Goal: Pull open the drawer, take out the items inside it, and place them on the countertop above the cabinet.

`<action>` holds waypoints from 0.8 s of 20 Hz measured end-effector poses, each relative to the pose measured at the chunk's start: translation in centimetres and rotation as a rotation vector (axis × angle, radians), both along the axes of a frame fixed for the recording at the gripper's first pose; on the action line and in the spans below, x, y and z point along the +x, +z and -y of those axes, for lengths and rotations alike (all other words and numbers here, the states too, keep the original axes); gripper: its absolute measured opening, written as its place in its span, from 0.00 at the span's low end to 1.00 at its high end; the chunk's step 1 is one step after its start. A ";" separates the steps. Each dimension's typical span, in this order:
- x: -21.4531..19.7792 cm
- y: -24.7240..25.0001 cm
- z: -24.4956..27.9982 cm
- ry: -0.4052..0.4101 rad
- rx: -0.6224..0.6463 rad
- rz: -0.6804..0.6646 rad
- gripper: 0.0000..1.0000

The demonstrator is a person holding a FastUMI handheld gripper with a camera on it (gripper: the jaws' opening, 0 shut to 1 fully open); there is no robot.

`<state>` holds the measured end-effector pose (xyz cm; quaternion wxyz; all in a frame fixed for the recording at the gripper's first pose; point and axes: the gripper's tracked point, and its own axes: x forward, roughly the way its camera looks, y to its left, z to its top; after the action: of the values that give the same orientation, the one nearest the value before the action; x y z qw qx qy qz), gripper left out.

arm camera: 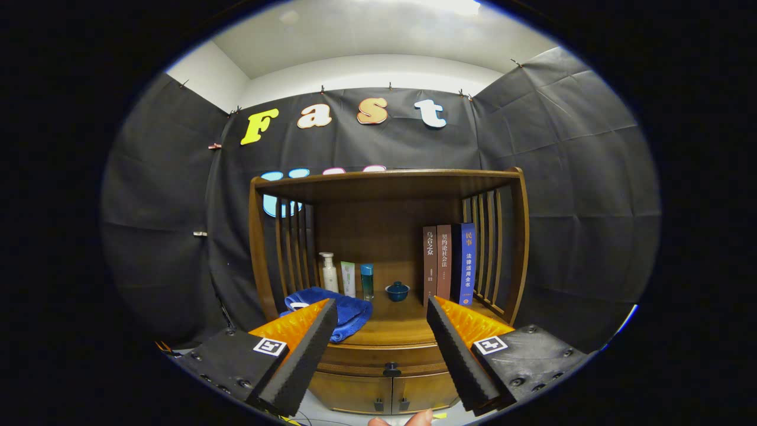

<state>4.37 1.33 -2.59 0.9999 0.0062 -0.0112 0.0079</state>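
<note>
A small wooden cabinet (pixel 508 248) with slatted sides stands ahead of me against the booth wall. Its drawer front (pixel 378 355) sits closed below the countertop (pixel 402 325), with a dark knob (pixel 391 370) at its middle. My gripper (pixel 381 307) is open, fingers spread wide, held back from the cabinet. The knob lies between and beyond the fingertips, with nothing touching it. The drawer's contents are hidden.
On the countertop lie a folded blue towel (pixel 349 313), a white pump bottle (pixel 329 272), a white tube (pixel 348 278), a teal bottle (pixel 367 281), a small blue lidded bowl (pixel 397 291) and three upright books (pixel 449 263). Two small doors (pixel 384 393) sit under the drawer. Fingertips of a hand (pixel 408 420) show below.
</note>
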 end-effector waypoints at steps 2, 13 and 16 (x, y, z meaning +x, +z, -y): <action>1.8 -2.1 0.0 -0.007 -0.006 -0.009 0.99; 8.0 -19.9 1.2 -0.038 0.017 -0.201 1.00; 10.1 -23.8 0.9 -0.043 0.029 -0.237 1.00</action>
<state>14.49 0.40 -26.42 0.9939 0.0213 0.1069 -0.0147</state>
